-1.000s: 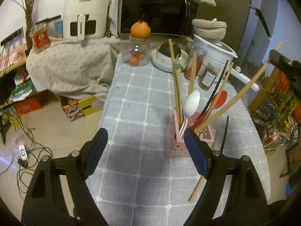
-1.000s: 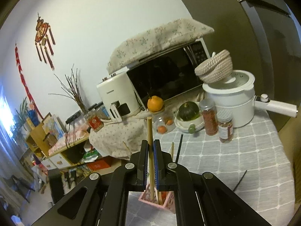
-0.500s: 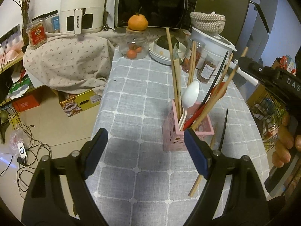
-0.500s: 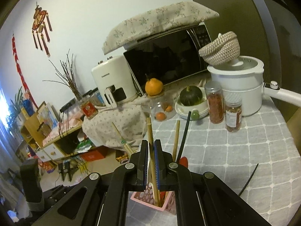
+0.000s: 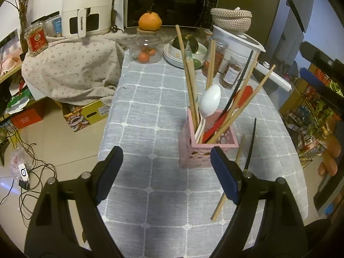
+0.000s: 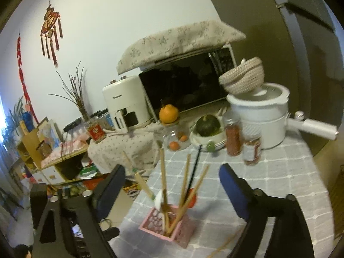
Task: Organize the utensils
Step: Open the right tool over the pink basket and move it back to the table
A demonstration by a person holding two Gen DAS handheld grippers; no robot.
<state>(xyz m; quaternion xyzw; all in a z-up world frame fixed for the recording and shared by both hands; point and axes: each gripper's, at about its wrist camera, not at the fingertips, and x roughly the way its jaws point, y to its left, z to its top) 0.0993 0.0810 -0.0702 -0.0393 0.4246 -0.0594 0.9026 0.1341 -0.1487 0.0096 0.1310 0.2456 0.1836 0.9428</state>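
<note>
A pink lattice holder (image 5: 206,148) (image 6: 169,223) stands on the grey checked tablecloth (image 5: 150,107). It holds several wooden chopsticks (image 5: 189,81), a black chopstick, a white spoon (image 5: 211,100) and a red spatula (image 5: 243,94). One wooden chopstick (image 5: 217,208) and one black chopstick (image 5: 251,142) lie loose on the cloth to the holder's right. My left gripper (image 5: 166,152) hovers open just in front of the holder, with nothing between its fingers. My right gripper (image 6: 172,169) is above the holder and its jaws are opening. Chopstick tops show between the pads, but neither pad touches them.
At the table's far end are a microwave (image 5: 172,2), an air fryer (image 5: 86,6), a white pot (image 5: 234,45) topped with a woven basket, spice jars (image 5: 231,73), a glass jar (image 5: 147,47) under an orange, and a bowl with a squash. The table's left edge drops to a cluttered floor.
My right gripper has gone from shut on a wooden chopstick to wide open. That chopstick now leans in the pink holder with the others. The left gripper has hardly moved.
</note>
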